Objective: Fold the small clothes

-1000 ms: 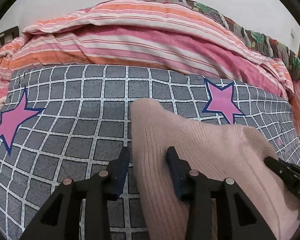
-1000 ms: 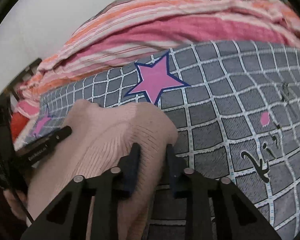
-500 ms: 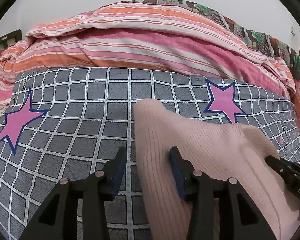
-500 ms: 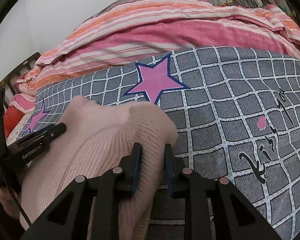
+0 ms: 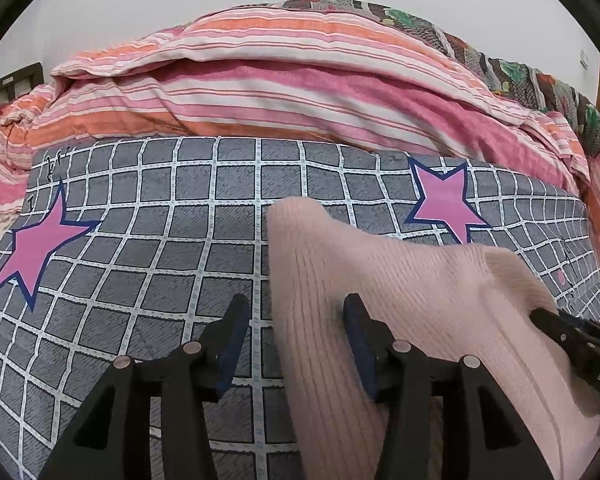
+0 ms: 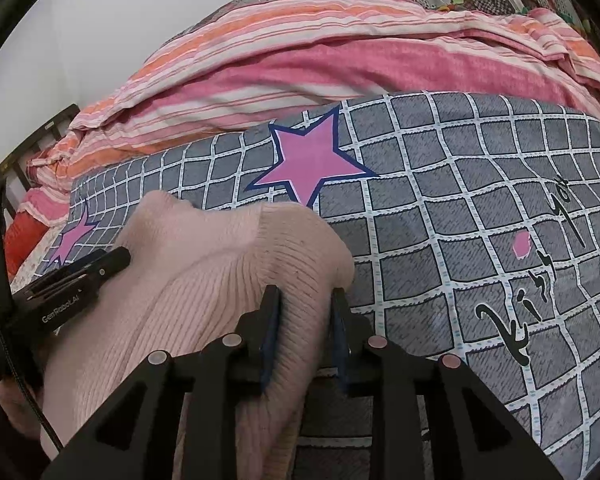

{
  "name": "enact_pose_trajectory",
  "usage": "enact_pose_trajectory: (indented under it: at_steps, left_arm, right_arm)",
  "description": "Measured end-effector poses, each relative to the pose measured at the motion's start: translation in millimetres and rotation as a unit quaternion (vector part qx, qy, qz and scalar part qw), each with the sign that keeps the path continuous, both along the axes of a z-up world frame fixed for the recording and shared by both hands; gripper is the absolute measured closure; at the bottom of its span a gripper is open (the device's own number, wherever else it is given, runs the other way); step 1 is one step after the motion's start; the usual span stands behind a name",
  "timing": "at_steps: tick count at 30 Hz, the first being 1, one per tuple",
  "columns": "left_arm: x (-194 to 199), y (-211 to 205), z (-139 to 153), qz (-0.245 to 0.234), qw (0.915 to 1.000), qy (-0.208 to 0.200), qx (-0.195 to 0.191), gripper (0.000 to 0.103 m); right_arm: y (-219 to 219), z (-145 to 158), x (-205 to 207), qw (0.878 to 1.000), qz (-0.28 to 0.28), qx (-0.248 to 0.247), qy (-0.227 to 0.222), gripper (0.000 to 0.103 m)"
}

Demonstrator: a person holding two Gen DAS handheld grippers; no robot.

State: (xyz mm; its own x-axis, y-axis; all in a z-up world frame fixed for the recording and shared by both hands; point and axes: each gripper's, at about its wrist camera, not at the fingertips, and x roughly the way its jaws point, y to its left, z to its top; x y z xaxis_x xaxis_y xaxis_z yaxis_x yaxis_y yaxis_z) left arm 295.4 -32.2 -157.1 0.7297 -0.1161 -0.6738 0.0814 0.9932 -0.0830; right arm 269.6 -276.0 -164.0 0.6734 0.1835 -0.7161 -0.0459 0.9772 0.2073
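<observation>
Since a second ago, left gripper (image 5: 292,340) jaws have spread: gap between the two blue pads noticeably wider, and opening at this moment. Left edge of the pink knit (image 5: 400,300) lies between them, nearer the right pad; left pad stands clear over bare grid cloth, so no pinch. Right gripper (image 6: 305,332) has barely changed; a little more gap than before, jaws opening slightly, narrow, with a fold of the knit's right edge bunched between the pads and touching both.

Knit: pale pink, ribbed, lying on the grey grid sheet (image 5: 140,264), near edge of bed. Far end forms a rounded hump at the left corner, a second lower hump at the right. Garment spans from one gripper to the other; each gripper shows at the side of the other's view.

Sheet bears pink stars (image 5: 446,200) outlined in navy, one just beyond the knit's right hump, another well apart to the left. Black script on the sheet, right of the knit in the right view. Striped quilt (image 5: 280,88) heaped behind the sheet, patterned blanket on top of it, pale wall beyond.
</observation>
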Motion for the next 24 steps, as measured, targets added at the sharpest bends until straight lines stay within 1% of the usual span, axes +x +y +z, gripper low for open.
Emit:
enact_pose_trajectory:
  at_steps: [4, 7, 12, 16, 20, 24]
  left_arm:
    - [-6.9, 1.6, 1.1, -0.010, 0.9999, 0.002, -0.008, 0.055]
    - [-17.1, 1.8, 2.5, -0.026, 0.9995, 0.001, -0.017, 0.054]
    - [-36.9, -4.0, 7.8, -0.047, 0.9988, -0.008, -0.013, 0.054]
    - [-50.7, -2.7, 9.8, -0.063, 0.9973, 0.005, -0.038, 0.053]
    - [-70.5, -1.4, 12.7, -0.074, 0.9958, 0.005, -0.053, 0.052]
    - [-91.2, -1.4, 11.8, -0.073, 0.9950, 0.005, -0.067, 0.052]
  right_arm:
    - [-2.5, 8.6, -8.0, 1.000, 0.004, -0.004, -0.006, 0.074]
    - [-7.7, 14.9, -20.0, 1.000, 0.003, 0.006, -0.010, 0.072]
    - [-6.8, 19.8, -34.0, 1.000, 0.016, 0.013, -0.016, 0.072]
    - [-1.6, 20.3, -41.7, 0.999, 0.026, 0.009, -0.018, 0.072]
    - [-1.5, 19.2, -47.8, 0.999, 0.032, 0.004, -0.019, 0.072]
    - [-4.9, 20.3, -54.5, 0.999, 0.038, 0.006, -0.020, 0.072]
